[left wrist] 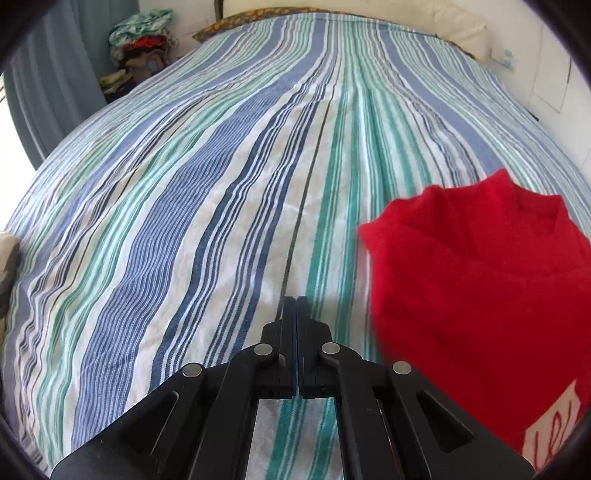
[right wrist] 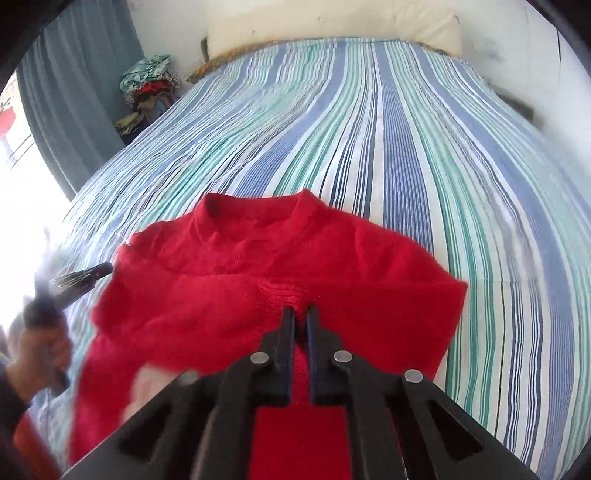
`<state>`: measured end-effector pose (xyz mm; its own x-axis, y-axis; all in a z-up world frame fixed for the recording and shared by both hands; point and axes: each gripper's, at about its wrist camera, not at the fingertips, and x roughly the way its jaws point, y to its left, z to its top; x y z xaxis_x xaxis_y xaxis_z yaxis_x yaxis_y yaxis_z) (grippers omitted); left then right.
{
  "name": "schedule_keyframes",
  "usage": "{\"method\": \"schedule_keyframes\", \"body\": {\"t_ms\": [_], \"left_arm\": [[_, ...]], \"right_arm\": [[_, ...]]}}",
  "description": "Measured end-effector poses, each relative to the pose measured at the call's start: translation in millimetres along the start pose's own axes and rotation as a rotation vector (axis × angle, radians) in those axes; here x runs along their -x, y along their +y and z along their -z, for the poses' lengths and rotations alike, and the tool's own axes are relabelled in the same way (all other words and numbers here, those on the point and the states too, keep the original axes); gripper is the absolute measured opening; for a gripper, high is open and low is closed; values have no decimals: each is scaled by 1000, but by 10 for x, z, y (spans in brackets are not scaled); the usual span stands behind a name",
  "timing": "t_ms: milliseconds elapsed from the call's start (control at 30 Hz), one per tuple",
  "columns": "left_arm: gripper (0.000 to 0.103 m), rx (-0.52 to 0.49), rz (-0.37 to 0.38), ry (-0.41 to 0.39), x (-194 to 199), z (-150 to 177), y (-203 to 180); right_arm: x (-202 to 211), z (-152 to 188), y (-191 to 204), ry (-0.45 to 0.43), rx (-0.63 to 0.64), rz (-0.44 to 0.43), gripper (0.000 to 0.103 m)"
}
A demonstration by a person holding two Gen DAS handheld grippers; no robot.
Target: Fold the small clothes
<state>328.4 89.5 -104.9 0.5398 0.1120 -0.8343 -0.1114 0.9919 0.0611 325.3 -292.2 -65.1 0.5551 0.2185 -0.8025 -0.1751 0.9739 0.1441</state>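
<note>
A small red knitted sweater (right wrist: 280, 266) lies on the striped bed sheet (right wrist: 424, 147), collar toward the far end, sides folded in. It also shows in the left wrist view (left wrist: 480, 295) at the right, with a white label near its lower edge. My right gripper (right wrist: 301, 312) is over the sweater's middle, its jaws nearly together with red knit bunched between the tips. My left gripper (left wrist: 295, 301) is shut and empty over bare sheet, left of the sweater. It appears blurred in the right wrist view (right wrist: 85, 275).
The bed sheet (left wrist: 184, 221) stretches far ahead. A pile of clothes (right wrist: 151, 85) sits by the grey curtain (right wrist: 74, 110) at the back left. Pillows (right wrist: 332, 26) lie at the head of the bed against the white wall.
</note>
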Motion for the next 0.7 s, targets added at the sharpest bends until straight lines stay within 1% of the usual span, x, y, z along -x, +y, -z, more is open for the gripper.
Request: {"method": "schedule_keyframes", "body": {"t_ms": [33,67,100,133,167,200,233,267,333,367,400,433,467,500,533,567,600,633,667,700], "left_arm": [[4,-8,-10,0,-3,26,27],[4,-6,-18,-11,50,34,66],[7,5,-23,-21,124,33,104],[18,23,-31,-46,231,33,158],[24,37,-25,-93,367,35,198],[31,39,-13,-146,515,38,217],[32,31,1,-187,648,40,205],[32,16,32,-212,742,15,154],[32,-24,143,-225,876,22,10],[28,-51,200,-216,896,39,-98],[15,-85,244,-198,884,76,-211],[6,-118,270,-167,826,127,-318],[4,-146,268,-122,725,199,-398],[1,-168,209,-63,562,267,-463],[0,-175,132,-2,377,370,-459],[0,-166,89,22,251,471,-407],[0,-156,17,7,215,539,-321],[0,-143,-14,15,190,573,-229],[1,-125,1,11,232,593,-139],[1,-122,-5,10,293,592,-84]], "right_arm": [[-134,15,-21,40,2,21,6],[-283,62,-78,92,-14,32,8],[-410,124,-140,147,-39,32,12],[-481,182,-190,177,-64,20,14],[-448,206,-221,159,-79,9,16],[-357,207,-266,132,-88,4,30],[-267,197,-284,105,-102,3,49],[-159,186,-313,66,-117,9,53],[73,152,-299,-16,-117,31,54],[161,128,-276,-40,-105,28,54],[232,125,-236,-56,-95,8,54],[254,92,-200,-64,-91,-45,54],[249,92,-176,-55,-96,-132,54],[200,84,-156,-33,-111,-217,52],[134,109,-147,-5,-130,-278,51],[31,158,-148,37,-147,-305,51],[-121,246,-139,92,-160,-273,49],[-286,363,-155,168,-162,-192,39],[-417,501,-94,227,-140,-109,30],[-378,574,-106,198,-116,-87,26]]}}
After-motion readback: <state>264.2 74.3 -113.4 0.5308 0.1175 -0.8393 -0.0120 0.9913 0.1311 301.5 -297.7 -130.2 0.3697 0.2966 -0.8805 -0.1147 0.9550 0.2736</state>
